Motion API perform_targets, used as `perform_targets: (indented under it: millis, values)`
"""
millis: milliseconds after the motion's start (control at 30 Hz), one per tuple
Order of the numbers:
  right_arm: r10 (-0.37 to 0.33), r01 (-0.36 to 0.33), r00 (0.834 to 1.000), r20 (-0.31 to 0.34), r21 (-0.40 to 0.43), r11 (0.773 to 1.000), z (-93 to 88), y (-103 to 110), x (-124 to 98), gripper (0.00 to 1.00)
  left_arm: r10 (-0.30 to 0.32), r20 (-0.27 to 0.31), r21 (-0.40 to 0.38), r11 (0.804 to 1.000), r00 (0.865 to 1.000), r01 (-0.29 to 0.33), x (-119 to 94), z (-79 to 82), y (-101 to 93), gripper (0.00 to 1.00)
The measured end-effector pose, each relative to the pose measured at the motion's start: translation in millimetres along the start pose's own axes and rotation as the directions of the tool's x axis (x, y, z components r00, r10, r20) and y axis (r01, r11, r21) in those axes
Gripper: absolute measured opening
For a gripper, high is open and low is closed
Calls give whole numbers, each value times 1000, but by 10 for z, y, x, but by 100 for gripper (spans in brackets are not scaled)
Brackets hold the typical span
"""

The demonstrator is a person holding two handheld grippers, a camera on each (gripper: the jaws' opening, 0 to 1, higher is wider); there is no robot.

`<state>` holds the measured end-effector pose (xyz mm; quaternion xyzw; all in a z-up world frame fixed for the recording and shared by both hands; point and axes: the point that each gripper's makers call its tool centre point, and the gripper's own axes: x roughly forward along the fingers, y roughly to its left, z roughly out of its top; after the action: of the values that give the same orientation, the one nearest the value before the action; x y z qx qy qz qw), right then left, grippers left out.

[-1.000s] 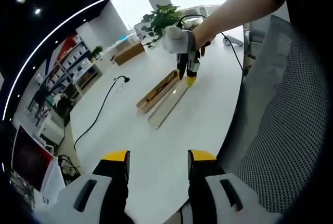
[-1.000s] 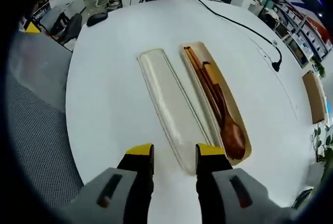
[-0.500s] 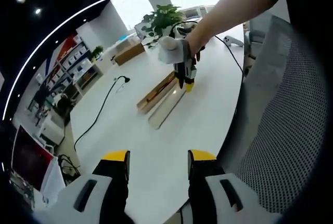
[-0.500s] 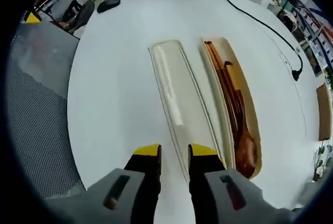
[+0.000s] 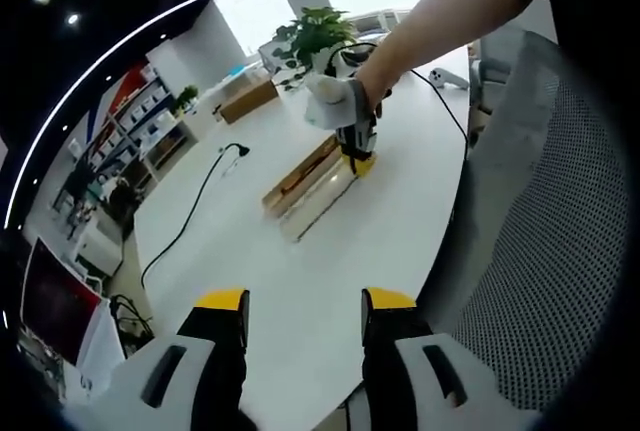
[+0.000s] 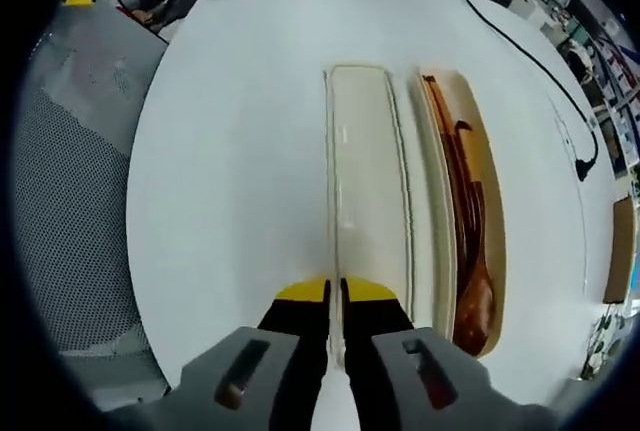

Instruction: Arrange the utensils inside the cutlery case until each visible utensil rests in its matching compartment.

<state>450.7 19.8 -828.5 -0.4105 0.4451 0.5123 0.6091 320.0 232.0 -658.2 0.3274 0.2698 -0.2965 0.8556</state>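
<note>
In the left gripper view, a round white table point(image 5: 300, 281) fills the middle of the frame, with a grey mesh chair back point(image 5: 545, 251) along the right side. A bright window, a green potted plant point(image 5: 318, 31) and shelving on the left lie beyond it. The left gripper point(image 5: 303, 303) hangs at the bottom centre, its yellow-tipped jaws apart with nothing between them, just as in the earlier frames. In the upper middle, the right gripper point(image 5: 357, 159), held in a person's hand, is down at the near end of the pale translucent lid point(image 5: 318, 201). Half a second ago it hovered slightly above. The long tan cutlery case point(image 5: 300, 173) lies just beside the lid, on its left. A black cable point(image 5: 190, 211) trails across the table at left, well apart from both.

In the right gripper view, the same white table spreads upward, chairs and desks ringing the top edge. The right gripper's jaws, open a second ago, are now clamped on the lid's near end at bottom centre. The case sits right of the lid, touching it, holding a brown wooden spoon point(image 6: 474, 291) and wooden chopsticks point(image 6: 447, 156) lengthwise. The cable curves down the upper right.
</note>
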Motion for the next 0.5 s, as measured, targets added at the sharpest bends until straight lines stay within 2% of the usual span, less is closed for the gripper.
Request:
perform_targets:
  millis: [267, 500]
  values:
    - [35, -35, 999, 2, -58, 998, -49, 169, -23, 1, -7, -17, 13, 1000, 1000, 7, 11, -25, -21, 46]
    - [75, -73, 997, 21, -81, 994, -66, 416, -40, 1, -18, -17, 22, 1000, 1000, 18, 19, -16, -51, 48]
